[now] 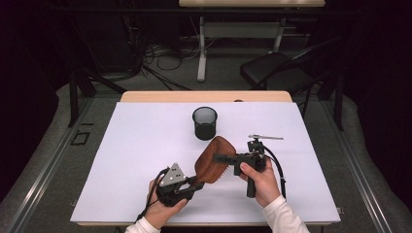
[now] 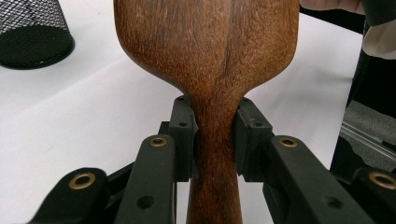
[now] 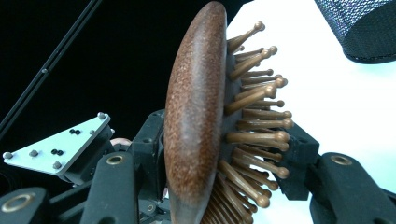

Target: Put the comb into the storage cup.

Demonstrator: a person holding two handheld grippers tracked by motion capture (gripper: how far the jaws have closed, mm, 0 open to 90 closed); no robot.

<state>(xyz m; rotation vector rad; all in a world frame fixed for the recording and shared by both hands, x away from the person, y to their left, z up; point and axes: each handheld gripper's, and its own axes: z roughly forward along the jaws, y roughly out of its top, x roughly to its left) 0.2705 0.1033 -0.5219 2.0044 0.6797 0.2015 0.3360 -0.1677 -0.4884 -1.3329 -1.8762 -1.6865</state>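
A brown wooden hairbrush [image 1: 210, 167] is held off the white table [image 1: 145, 145], between my two grippers. My left gripper [image 1: 197, 182] is shut on its narrow handle; in the left gripper view the pads [image 2: 184, 135] press both sides of the neck below the broad back [image 2: 210, 46]. My right gripper [image 1: 217, 158] reaches in from the right across the brush head. In the right gripper view one jaw lies against the rounded wooden back [image 3: 196, 107] and the other against the tips of the bristles [image 3: 261, 121], so it [image 3: 224, 144] is shut on the head.
A black mesh cup [image 1: 204, 123] stands upright on the table behind the brush, also seen in the left gripper view [image 2: 32, 32] and the right gripper view [image 3: 364, 28]. Beyond the table are a black chair [image 1: 277, 68], floor cables and another desk.
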